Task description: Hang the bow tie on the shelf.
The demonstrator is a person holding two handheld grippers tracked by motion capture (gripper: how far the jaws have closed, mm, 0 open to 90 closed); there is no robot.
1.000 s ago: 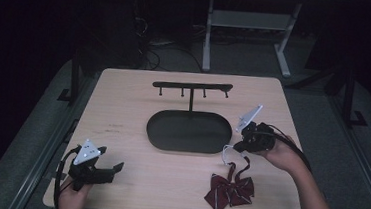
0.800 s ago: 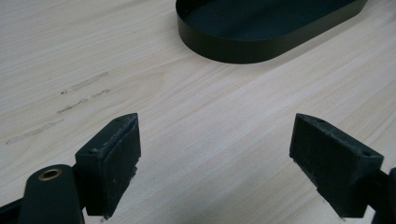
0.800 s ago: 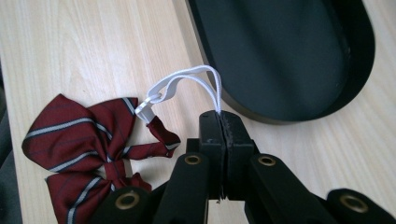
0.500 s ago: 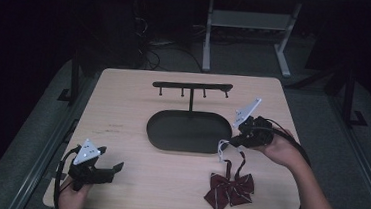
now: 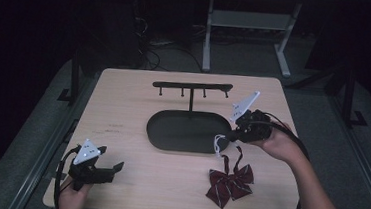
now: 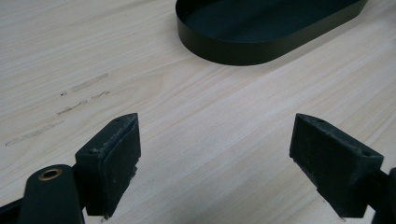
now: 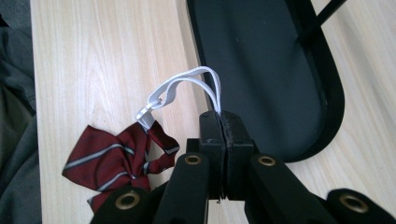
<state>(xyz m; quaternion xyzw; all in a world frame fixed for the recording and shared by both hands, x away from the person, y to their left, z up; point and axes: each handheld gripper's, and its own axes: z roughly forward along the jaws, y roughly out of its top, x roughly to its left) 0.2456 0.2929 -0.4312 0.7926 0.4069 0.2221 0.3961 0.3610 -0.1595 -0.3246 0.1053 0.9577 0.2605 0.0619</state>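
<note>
The high view looks forward and down on the whole tabletop [image 5: 123, 109] from afar. Each gripper view rides low, close behind its tongs. All three views share the black oval tray [image 5: 186, 132], [image 6: 261, 46], [image 7: 261, 70].

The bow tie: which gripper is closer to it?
Right. The right gripper pinches the white strap of the bow tie; the left gripper sits far across the table, open.

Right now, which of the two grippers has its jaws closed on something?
The right gripper: its jaws are pinched shut on the bow tie's white elastic strap. The left gripper stands wide open above bare table.
</note>
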